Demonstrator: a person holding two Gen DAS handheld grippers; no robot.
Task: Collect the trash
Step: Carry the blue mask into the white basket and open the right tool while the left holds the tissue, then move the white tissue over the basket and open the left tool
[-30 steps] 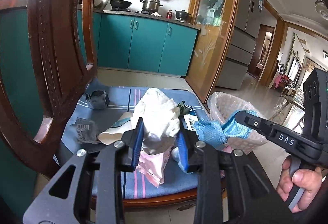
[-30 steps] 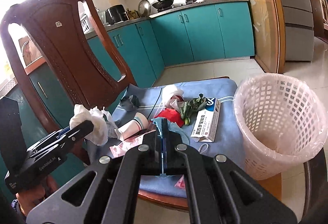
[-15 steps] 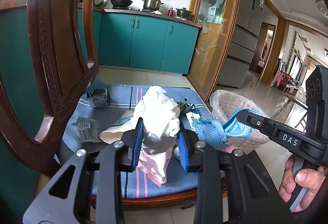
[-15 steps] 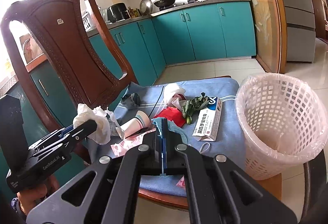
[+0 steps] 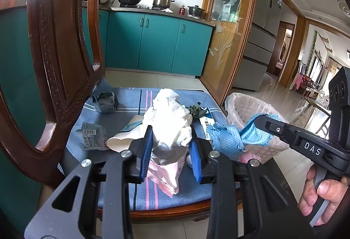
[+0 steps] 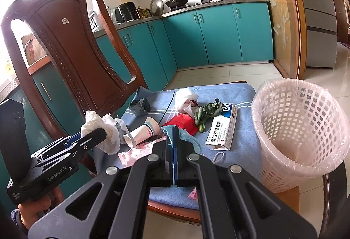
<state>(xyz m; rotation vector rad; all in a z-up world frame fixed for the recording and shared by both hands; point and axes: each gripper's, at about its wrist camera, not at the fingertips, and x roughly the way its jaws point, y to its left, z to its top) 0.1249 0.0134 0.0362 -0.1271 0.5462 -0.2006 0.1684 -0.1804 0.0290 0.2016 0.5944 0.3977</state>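
Jaws of the left gripper (image 5: pixel 170 147) are clamped on a white tissue wad (image 5: pixel 169 121); the right gripper (image 6: pixel 175 142) is pinched on blue mesh (image 5: pixel 227 136) beside the basket (image 6: pixel 293 129).

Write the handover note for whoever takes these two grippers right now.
Left gripper: shut on a crumpled white tissue wad, held above the chair's blue striped cushion.
Right gripper: shut on a light blue mesh cloth, near the white lattice wastebasket with a plastic liner.
Done: both pieces picked up; the basket looks empty.
Left: drop both into the basket, then clear the cushion: paper cup, white and blue ointment box, red wrapper, green leaves, pink packet, grey crumpled wrappers.
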